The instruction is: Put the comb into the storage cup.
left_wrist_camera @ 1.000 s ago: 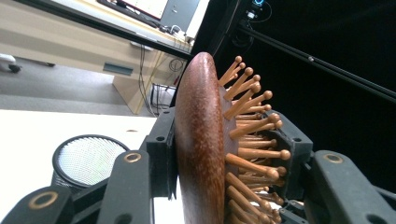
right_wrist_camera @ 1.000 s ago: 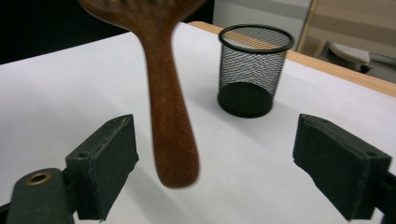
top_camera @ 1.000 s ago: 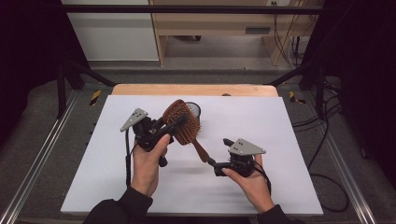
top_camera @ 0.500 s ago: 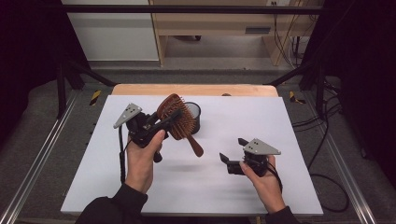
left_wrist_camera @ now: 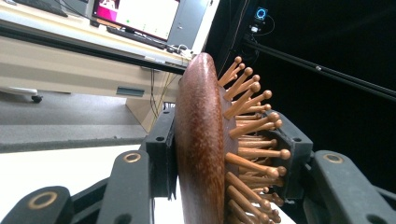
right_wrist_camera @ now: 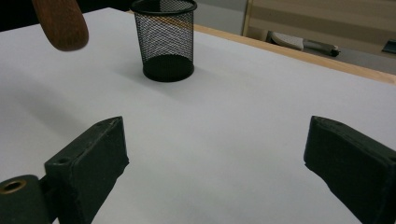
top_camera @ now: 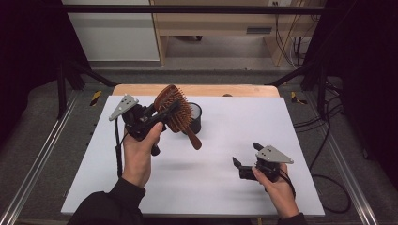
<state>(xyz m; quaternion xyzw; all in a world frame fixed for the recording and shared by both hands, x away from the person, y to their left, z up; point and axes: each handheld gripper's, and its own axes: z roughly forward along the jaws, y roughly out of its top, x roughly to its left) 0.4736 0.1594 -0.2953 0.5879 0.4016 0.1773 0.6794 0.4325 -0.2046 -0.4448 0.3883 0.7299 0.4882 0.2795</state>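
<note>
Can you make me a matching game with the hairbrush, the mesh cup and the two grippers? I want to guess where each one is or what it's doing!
Things:
1. hairbrush
2. mesh cup
3. left gripper
4. right gripper

States:
A. jaws wide apart, nothing between them
B. standing upright on the white table
C. clamped on the brush head
D. lifted in the air, handle hanging down

Pairs: 1-D, 2-B, 3-C, 4-A

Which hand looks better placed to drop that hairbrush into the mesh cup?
The left. Its claw already clamps the hairbrush right above the mesh cup; the right claw is open, empty and farther away.
</note>
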